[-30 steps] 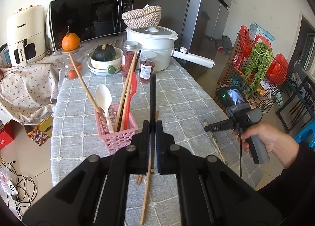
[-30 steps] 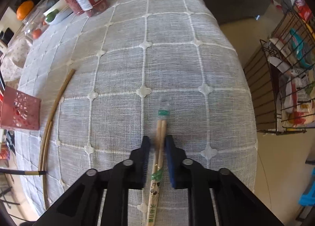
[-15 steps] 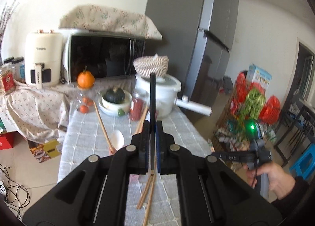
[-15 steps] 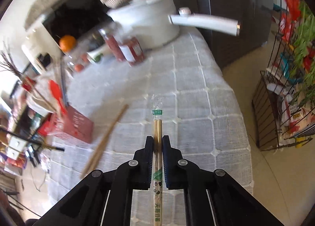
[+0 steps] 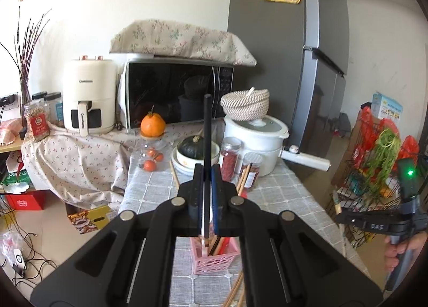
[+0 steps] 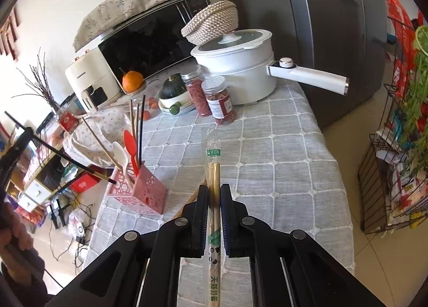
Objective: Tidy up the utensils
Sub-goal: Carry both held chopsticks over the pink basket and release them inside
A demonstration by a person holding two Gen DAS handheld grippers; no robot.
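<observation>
My left gripper is shut on a black chopstick, held upright above the pink utensil basket; its lower tip hangs just over the basket's mouth. In the right wrist view the chopstick slants down toward the basket, which holds a white spoon, a red spoon and several chopsticks. My right gripper is shut on a plastic-wrapped pair of bamboo chopsticks, lifted above the tablecloth.
Loose wooden chopsticks lie on the cloth in front of the basket. Two jars, a white pot with a long handle, a squash bowl, a microwave and an air fryer stand behind. A wire rack stands right of the table.
Both grippers have risen and tilted up from the table. The right one lifted the wrapped chopsticks off the cloth. The left one brought the black chopstick over the pink basket.
</observation>
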